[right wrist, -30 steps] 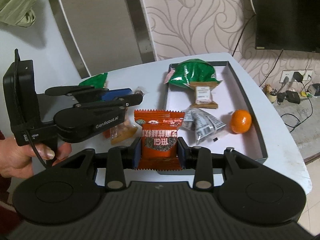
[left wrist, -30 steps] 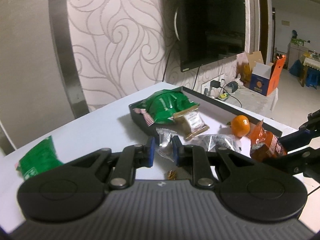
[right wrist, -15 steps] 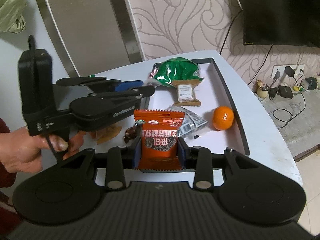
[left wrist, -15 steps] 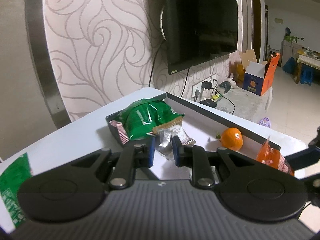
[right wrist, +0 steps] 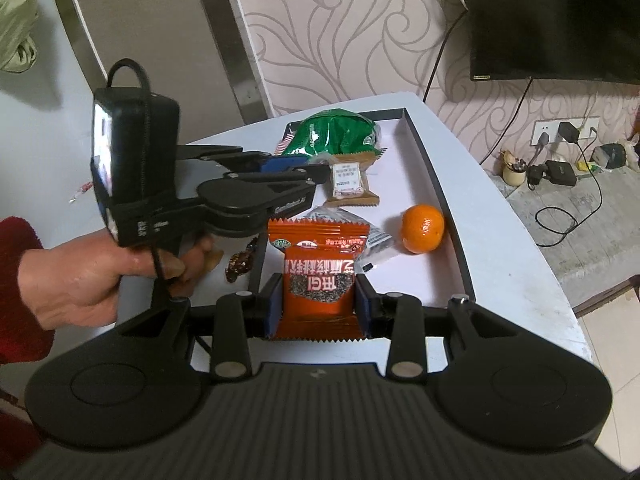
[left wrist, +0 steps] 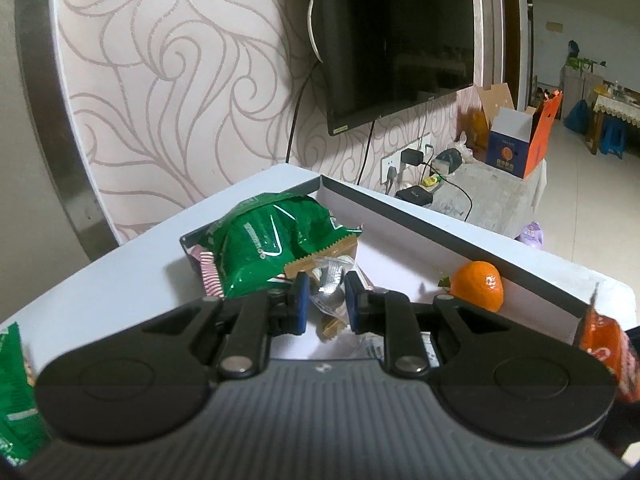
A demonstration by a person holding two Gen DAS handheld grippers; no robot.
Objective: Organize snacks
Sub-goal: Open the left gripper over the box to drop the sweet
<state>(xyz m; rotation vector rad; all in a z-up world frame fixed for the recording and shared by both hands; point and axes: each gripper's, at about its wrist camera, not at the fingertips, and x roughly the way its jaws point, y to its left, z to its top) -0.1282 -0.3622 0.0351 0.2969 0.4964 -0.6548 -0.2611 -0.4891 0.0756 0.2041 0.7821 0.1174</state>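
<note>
Left gripper (left wrist: 326, 304) is clamped on a small clear-wrapped candy (left wrist: 330, 286) above the tray (right wrist: 434, 184). Right gripper (right wrist: 318, 306) grips an orange snack packet (right wrist: 318, 276) over the tray's near end, left of a tangerine (right wrist: 423, 229).

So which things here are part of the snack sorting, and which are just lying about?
Job:
- tray
- orange packet in right gripper
- clear-wrapped snack in left gripper
- green bag
- tangerine
- brown packet

Lying about:
- television
- cardboard box
- chargers
</note>
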